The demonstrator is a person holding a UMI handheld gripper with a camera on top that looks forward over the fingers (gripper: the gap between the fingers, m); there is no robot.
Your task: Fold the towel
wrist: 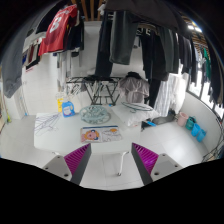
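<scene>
Towel: none can be picked out with certainty on the white table (60, 150). Left of the round plate (96, 116) lie a blue bottle (67, 108) and a clear bag (46, 123). Behind the plate stands a black wire rack (100, 92). Right of the plate sit blue items (194, 128). The gripper (112, 160) hangs wide open, holding nothing.

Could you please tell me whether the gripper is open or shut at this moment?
Open. The gripper shows its two magenta pads set wide apart, with bare white table between them and nothing held.
</scene>
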